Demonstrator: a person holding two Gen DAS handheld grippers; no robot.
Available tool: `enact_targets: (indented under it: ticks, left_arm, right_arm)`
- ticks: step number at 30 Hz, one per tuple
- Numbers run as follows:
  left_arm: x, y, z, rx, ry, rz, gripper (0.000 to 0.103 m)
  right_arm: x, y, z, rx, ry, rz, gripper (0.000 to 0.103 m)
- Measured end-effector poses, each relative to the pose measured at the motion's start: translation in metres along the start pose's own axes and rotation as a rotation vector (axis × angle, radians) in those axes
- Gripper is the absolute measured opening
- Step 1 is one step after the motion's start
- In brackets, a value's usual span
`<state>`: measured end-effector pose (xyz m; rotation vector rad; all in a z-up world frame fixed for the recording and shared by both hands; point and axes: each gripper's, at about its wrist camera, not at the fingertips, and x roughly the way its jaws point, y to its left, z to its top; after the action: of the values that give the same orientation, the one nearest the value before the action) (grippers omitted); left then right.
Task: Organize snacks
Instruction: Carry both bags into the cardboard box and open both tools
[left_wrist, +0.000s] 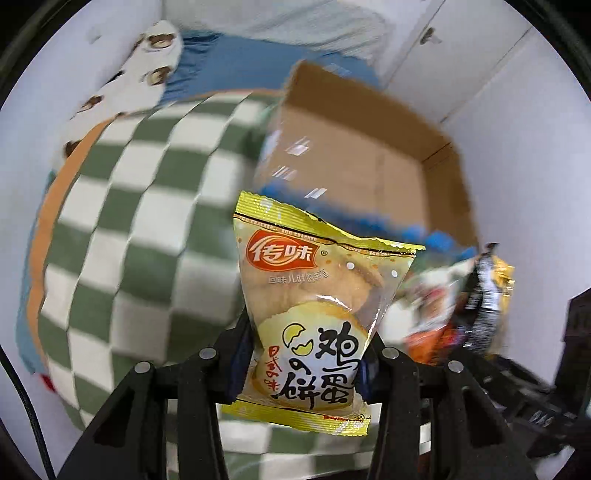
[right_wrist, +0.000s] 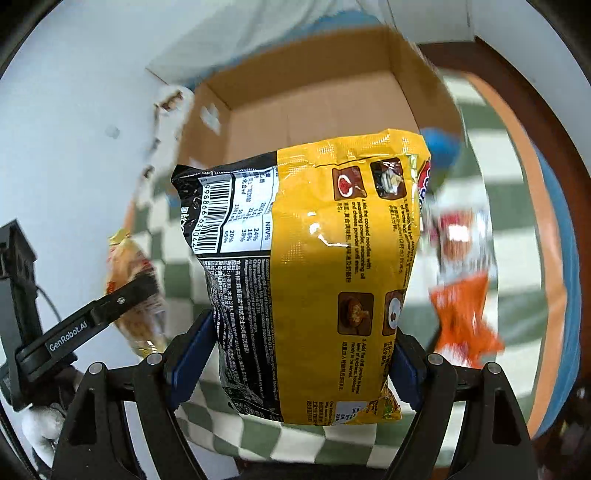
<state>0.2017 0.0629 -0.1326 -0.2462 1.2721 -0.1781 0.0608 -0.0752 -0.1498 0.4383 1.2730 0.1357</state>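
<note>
left tongs (left_wrist: 303, 354) clamp egg-cracker packet (left_wrist: 314, 314) | right tongs (right_wrist: 295, 350) clamp noodle bag (right_wrist: 314, 277) | barcode: right view only

Green-and-white checked rug (left_wrist: 140, 206), brown box (right_wrist: 314, 107)

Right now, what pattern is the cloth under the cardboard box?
A green and white check on the cloth, clearest in the left wrist view.

Yellow cracker pkt (left_wrist: 308, 314), noodle pkt (right_wrist: 314, 273) upright
</note>
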Motion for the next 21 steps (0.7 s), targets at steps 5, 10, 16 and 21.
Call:
enact_targets:
  ticks: [5, 10, 16, 21]
  left_arm:
    - [0.029, -0.058, 0.099, 0.049, -0.002, -0.003, 0.042]
    - [0.076, -0.081, 0.177, 0.046, 0.069, 0.017, 0.042]
    - [0.151, -0.087, 0.234, 0.062, 0.172, 0.073, 0.042]
    - [0.196, -0.084, 0.253, 0.051, 0.241, 0.105, 0.042]
  right_arm:
    - [0.0, -0.002, 0.103, -0.019, -0.04, 0.009, 0.086]
    - [0.038, -0.017, 0.199, -0.023, 0.002, -0.033, 0.086]
    - [0.096, -0.039, 0.266, 0.002, 0.08, -0.06, 0.086]
    - [0.147, -0.056, 0.293, -0.002, 0.138, -0.078, 0.086]
